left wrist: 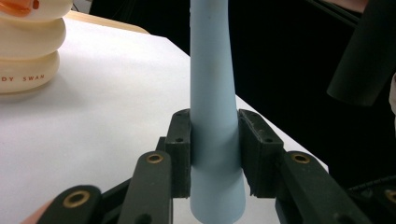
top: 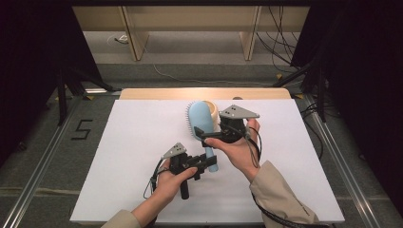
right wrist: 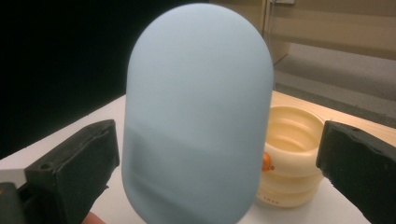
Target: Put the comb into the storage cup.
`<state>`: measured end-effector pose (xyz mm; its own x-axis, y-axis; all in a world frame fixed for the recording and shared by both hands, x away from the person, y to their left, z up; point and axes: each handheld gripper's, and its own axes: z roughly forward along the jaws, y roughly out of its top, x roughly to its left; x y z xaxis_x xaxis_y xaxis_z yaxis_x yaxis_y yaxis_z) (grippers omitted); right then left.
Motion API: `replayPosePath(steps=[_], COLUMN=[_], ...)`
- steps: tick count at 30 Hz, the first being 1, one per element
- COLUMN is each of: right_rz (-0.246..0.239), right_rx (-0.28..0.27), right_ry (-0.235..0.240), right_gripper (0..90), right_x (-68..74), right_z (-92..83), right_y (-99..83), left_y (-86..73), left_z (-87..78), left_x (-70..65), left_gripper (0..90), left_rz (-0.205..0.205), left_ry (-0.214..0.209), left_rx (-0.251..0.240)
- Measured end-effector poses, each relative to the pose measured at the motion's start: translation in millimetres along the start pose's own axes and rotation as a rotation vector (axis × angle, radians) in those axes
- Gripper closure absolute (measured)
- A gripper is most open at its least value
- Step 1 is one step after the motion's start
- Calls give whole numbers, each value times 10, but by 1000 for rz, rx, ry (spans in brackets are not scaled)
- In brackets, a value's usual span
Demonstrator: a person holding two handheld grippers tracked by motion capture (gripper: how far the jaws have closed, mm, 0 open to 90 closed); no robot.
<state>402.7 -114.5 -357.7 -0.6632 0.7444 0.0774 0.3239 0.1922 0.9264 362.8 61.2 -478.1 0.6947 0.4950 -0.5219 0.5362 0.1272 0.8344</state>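
A light blue hairbrush (top: pixel 200 119) is held above the white table (top: pixel 138 156), its bristles facing left in the high view. My left gripper (top: pixel 207 164) is shut on the lower end of the handle (left wrist: pixel 212 93), with a pad (left wrist: pixel 180 149) pressed against each side. My right gripper (top: pixel 203 136) comes in from the right at the neck of the brush. In the right gripper view the smooth back of the brush head (right wrist: pixel 198 116) stands between its open jaws, and a gap shows at the right jaw.
A cream ribbed cup (top: pixel 215 109) with an orange mark stands on the table just behind the brush (right wrist: pixel 292 154) (left wrist: pixel 28 51). A wooden strip (top: pixel 204 93) runs along the far table edge. Dark stands and cables flank the table.
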Motion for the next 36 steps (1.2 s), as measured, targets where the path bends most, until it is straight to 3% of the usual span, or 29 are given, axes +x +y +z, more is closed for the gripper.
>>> replayPosePath(steps=[16, 36], right_rz=[-2, 7], right_rx=[7, 36], right_ry=[15, 26], right_gripper=[2, 2], right_x=[65, 55], right_z=[197, 333], right_y=[219, 352], left_y=[3, 2], left_z=[-1, 2], left_x=[-6, -12], left_gripper=[664, 664], left_rz=[1, 2], left_ry=[-1, -6], left_rx=[-1, -1])
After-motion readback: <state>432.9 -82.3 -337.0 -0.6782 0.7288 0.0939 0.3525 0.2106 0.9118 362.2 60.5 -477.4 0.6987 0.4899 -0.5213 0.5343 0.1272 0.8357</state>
